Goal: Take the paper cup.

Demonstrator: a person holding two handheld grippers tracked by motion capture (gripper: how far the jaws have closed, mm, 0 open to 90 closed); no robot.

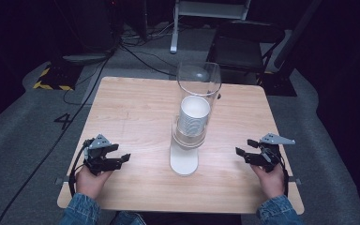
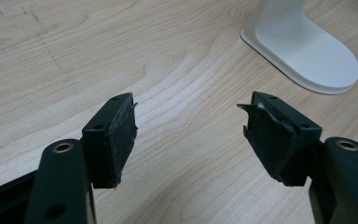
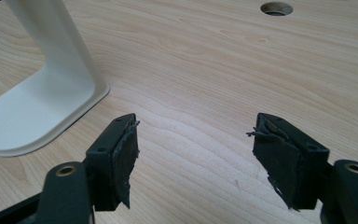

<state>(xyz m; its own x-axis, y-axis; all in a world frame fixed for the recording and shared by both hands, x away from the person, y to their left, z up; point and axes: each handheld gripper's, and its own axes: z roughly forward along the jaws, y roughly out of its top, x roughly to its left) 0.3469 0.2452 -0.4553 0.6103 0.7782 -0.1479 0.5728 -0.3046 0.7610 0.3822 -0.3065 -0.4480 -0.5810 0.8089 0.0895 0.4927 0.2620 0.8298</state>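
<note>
A cup dispenser stands at the table's middle: a clear tube [image 1: 199, 84] on a white stand [image 1: 184, 161] with a stack of white paper cups [image 1: 194, 115] inside. My left gripper [image 1: 122, 160] rests near the front left of the wooden table [image 1: 136, 108], open and empty, pointing at the stand. In the left gripper view its jaws [image 2: 189, 126] frame bare wood, with the stand's base [image 2: 307, 51] ahead to the right. My right gripper [image 1: 244, 146] sits at the front right, open and empty. In the right gripper view [image 3: 196, 140] the stand [image 3: 37, 102] rises at the left.
A small round hole [image 3: 276, 8] is cut in the tabletop behind the dispenser. Beyond the table's far edge stand a dark chair [image 1: 248, 42] and a white post [image 1: 174, 28], with cables and yellow-black tape [image 1: 51, 77] on the grey floor.
</note>
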